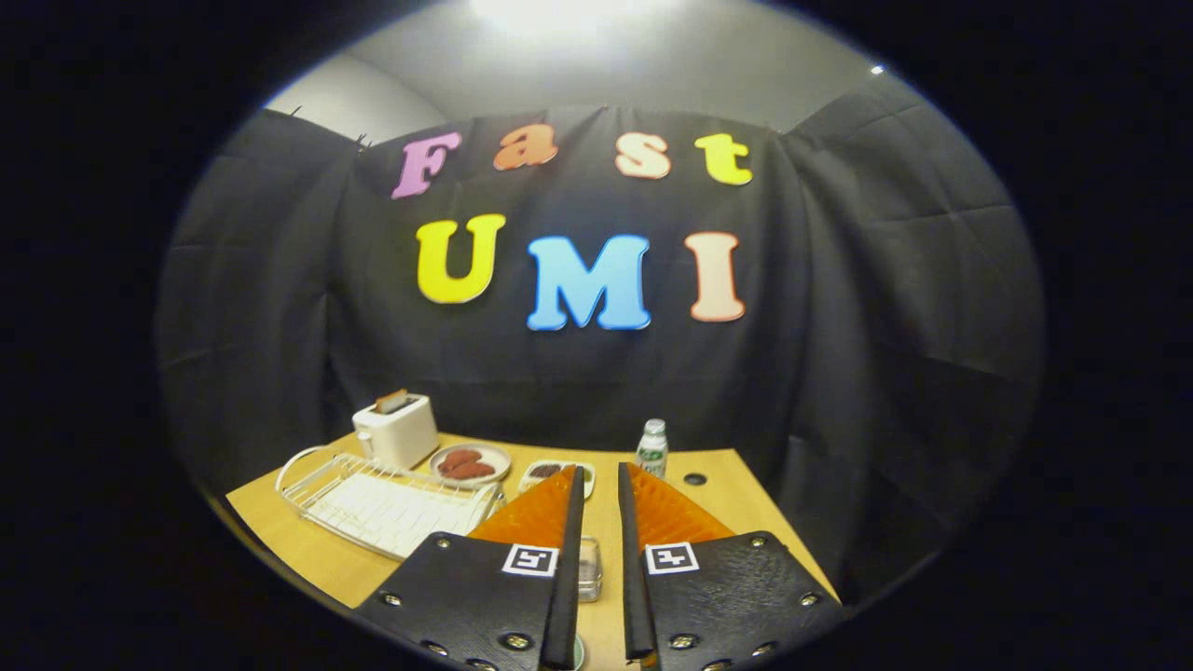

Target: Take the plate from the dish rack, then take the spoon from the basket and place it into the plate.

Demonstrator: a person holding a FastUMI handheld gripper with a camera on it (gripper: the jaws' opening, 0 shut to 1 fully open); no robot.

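Note:
My gripper hangs high above the wooden table, its fingers drawn together with only a narrow slit between them and nothing gripped. A white wire dish rack lies to the left of the fingers, and I make out no plate standing in it. Beyond the rack a round plate carries reddish-brown food. A small clear container sits on the table under the left finger. A pale curved rim peeks out below the fingers; I cannot tell what it is.
A white toaster with a slice in it stands at the back left corner. A small dish with dark pieces and a small bottle stand near the far edge. A round hole marks the tabletop on the right.

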